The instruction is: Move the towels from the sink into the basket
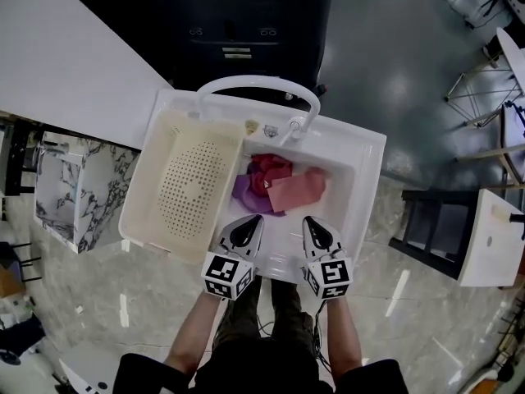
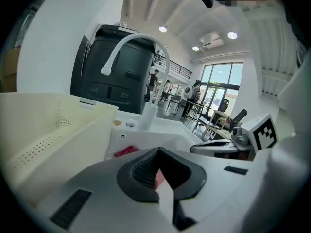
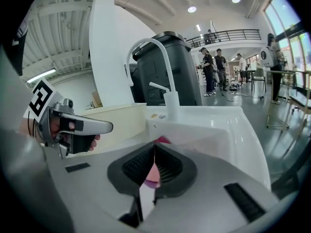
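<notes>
Three towels lie heaped in the white sink [image 1: 367, 164]: a red towel [image 1: 269, 169], a purple towel [image 1: 245, 194] and a pink towel [image 1: 298, 190]. A cream perforated basket [image 1: 154, 173] sits in the sink's left part. My left gripper [image 1: 248, 221] and right gripper [image 1: 312, 222] hover side by side over the near rim, both shut and empty, pointing at the towels. In the left gripper view the jaws [image 2: 157, 151] meet, with the basket [image 2: 43, 130] at left and a strip of red towel [image 2: 126, 151] ahead. In the right gripper view the jaws [image 3: 154, 146] meet below a sliver of red towel [image 3: 163, 140].
A white arched faucet [image 1: 256, 83] stands at the sink's back edge. A black cabinet [image 1: 238, 23] is behind it. A white counter [image 1: 57, 56] and a marble block [image 1: 82, 195] are at left, a white table [image 1: 492, 236] at right. People stand far off in the hall [image 3: 218, 62].
</notes>
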